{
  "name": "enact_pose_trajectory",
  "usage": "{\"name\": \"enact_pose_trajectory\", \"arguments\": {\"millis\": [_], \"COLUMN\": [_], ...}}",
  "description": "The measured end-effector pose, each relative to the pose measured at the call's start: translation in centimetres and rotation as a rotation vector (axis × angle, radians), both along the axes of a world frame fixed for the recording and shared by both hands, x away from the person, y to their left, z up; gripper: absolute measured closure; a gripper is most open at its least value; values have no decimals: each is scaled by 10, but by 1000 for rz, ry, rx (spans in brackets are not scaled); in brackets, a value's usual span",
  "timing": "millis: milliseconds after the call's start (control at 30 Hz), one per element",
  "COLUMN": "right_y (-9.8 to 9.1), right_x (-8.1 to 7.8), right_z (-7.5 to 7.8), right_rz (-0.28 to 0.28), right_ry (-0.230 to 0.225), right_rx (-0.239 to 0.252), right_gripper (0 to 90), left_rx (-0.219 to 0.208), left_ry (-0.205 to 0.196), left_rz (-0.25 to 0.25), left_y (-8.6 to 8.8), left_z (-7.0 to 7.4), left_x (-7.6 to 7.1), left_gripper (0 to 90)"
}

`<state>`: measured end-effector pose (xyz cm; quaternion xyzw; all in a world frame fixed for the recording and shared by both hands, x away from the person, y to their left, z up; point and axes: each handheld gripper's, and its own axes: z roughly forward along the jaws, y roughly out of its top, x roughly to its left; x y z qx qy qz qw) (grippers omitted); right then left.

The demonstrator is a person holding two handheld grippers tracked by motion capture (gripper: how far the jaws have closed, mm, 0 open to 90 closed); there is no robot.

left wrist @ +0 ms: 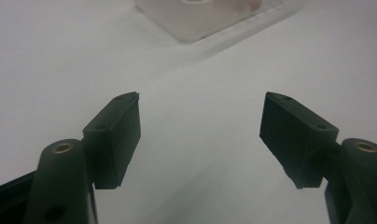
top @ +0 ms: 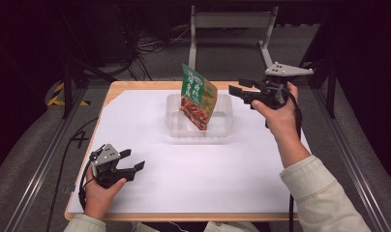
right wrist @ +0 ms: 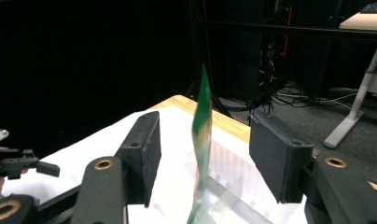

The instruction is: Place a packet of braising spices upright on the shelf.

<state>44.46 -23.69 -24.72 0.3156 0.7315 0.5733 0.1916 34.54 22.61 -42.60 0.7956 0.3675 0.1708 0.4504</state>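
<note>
A green and orange food pouch (top: 198,97) stood on edge, tilted, inside a clear plastic tray (top: 223,129) near the far middle of the desk (top: 184,183). Its lower end rested in the tray while its green top leaned up and away toward the far edge. In the right gripper view the pouch (right wrist: 203,140) was seen edge-on as a thin strip, in line with the gap between the two black jaws and somewhat beyond them; from that angle it looked free of both pads, though the blur made that hard to be sure of.

The right tongs (top: 237,90) hovered just beside the tray's far right corner, pointing at the pouch, spread wide with nothing pinched. The person's right hand (top: 279,113) held them above the desk.

The left tongs (top: 133,160) sat low near the front left of the desk, well apart from the tray, also spread and gripping nothing. In the left gripper view, a corner of the tray (left wrist: 210,21) lay ahead.
</note>
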Motion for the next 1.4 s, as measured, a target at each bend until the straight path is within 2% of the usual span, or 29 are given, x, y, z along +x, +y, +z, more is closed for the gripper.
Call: {"name": "enact_pose_trajectory", "arguments": {"millis": [200, 500, 667, 867, 1167, 1400], "right_y": [-20, -48, -59, -68, -78, -81], "right_x": [-9, -31, -41, -50, -65, -78], "right_z": [0, -10, -14, -21, -49, -76], "right_rz": [9, 26, 54, 89, 66, 67], "right_ry": [-8, -31, -48, -57, -67, -79], "right_rx": [-14, -30, -44, -38, -46, -72], "right_gripper": [398, 351, 334, 305, 278, 278], "left_rx": [-8, -16, -22, -26, -54, -57], "left_ry": [2, -7, -9, -15, -10, -13], "left_rz": [0, 0, -2, -8, -15, -39], "left_y": [0, 1, 1, 1, 3, 2], "left_z": [0, 1, 1, 2, 3, 3], "left_x": [0, 1, 1, 0, 0, 0], "left_gripper": [297, 296, 296, 295, 293, 290]}}
